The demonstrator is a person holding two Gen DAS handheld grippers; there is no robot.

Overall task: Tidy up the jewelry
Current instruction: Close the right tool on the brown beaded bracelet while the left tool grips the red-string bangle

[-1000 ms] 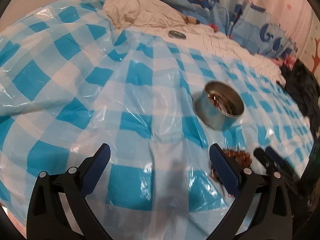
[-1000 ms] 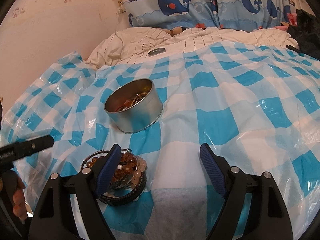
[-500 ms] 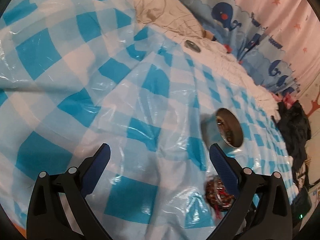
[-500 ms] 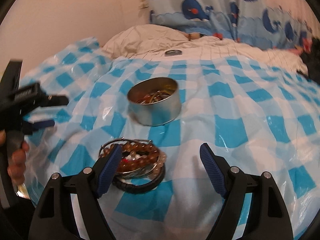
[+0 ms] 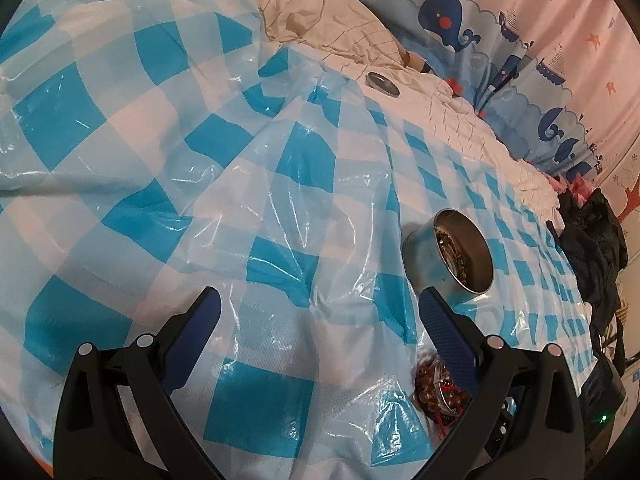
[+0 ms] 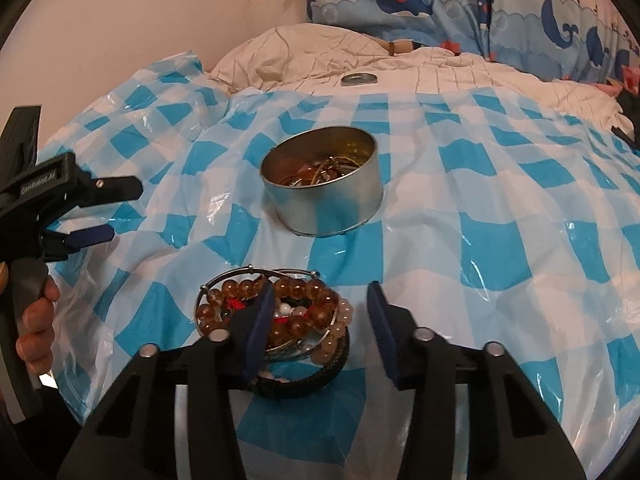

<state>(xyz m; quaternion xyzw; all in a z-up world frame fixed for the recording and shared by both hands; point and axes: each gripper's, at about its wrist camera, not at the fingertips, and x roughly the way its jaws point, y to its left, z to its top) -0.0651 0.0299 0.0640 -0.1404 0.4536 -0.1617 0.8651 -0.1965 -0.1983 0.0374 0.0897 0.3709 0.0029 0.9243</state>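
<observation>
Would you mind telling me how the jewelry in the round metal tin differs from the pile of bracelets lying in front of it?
The jewelry in the tin sits enclosed by the metal tin; the bracelet pile lies bare on the checked plastic sheet. The tin's pieces are mostly hidden below the rim; the pile shows amber beads, pale beads, a metal bangle and a dark band. The pile lies nearer the open right gripper. Both hold amber-toned pieces.

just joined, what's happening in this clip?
A person is sorting jewelry on a bed covered with a blue checked plastic sheet. The right tool is open and low over a pile of bracelets, its left finger over the beads, nothing gripped yet. The round tin behind the pile already holds some pieces. The left tool is open and empty, off to the side. The tin's lid lies farther back.
</observation>
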